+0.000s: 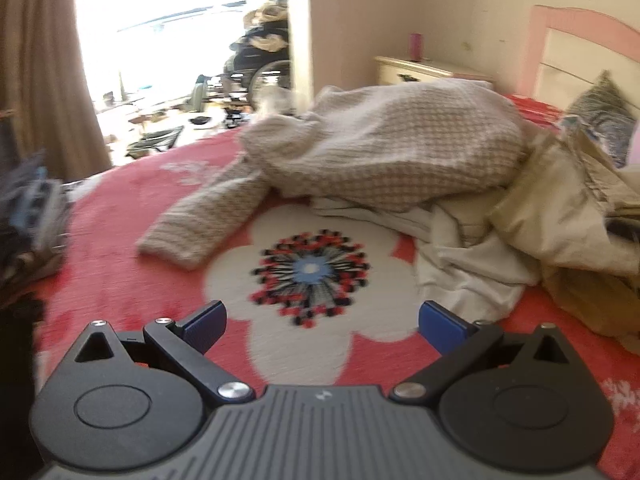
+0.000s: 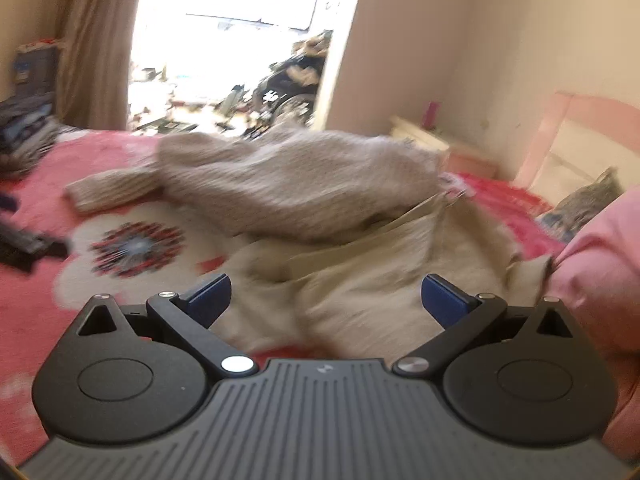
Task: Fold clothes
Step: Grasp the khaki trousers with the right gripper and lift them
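No legible text, number or brand name was found in either view. A small pale emblem is stamped at the top centre of the ribbed housing of the left tool (image 1: 322,317), behind its spread fingers; the same emblem is seen on the right tool (image 2: 326,295). Its shape cannot be read as letters. A blue box (image 2: 34,70), far off to the left of the right tool, carries markings too blurred to be read.
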The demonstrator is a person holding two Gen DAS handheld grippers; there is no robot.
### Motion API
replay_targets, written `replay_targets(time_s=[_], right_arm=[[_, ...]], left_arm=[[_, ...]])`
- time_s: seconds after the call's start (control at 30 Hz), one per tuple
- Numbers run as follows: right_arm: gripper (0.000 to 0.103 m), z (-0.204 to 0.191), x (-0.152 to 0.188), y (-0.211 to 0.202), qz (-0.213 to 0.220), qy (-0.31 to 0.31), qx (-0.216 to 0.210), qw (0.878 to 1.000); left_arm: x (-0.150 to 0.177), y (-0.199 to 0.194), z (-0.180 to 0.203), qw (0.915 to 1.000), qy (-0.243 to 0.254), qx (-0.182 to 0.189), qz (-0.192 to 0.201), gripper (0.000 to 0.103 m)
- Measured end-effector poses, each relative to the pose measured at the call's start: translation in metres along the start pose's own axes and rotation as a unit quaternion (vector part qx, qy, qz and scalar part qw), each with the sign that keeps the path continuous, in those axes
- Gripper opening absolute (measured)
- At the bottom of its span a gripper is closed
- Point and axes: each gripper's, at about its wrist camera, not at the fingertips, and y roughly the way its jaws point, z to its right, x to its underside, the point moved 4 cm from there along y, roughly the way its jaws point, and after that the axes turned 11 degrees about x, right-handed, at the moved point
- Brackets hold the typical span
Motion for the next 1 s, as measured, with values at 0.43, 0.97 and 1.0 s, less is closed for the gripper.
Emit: replay_targets(time_s=[0.43, 0.97, 1.0], right_arm=[[0.044, 0.091, 0.013, 0.149, -0.165, 0.122, 0.033, 0.978], [0.019, 0.006, -0.035, -0.035, -0.042, 0.134, -0.293, 0.946], [0.019, -0.003, -0.031, -0.043, -0.047, 0.133, -0.323, 0.936]], left_arm=[[0.014, 0.030, 0.007, 0.9952, -0.025, 0.086, -0.041, 0.062], [0.045, -0.036, -0.034, 0.9847, -0.107, 0.120, -0.067, 0.034], [0.048, -0.044, -0.039, 0.9838, -0.114, 0.122, -0.066, 0.034]])
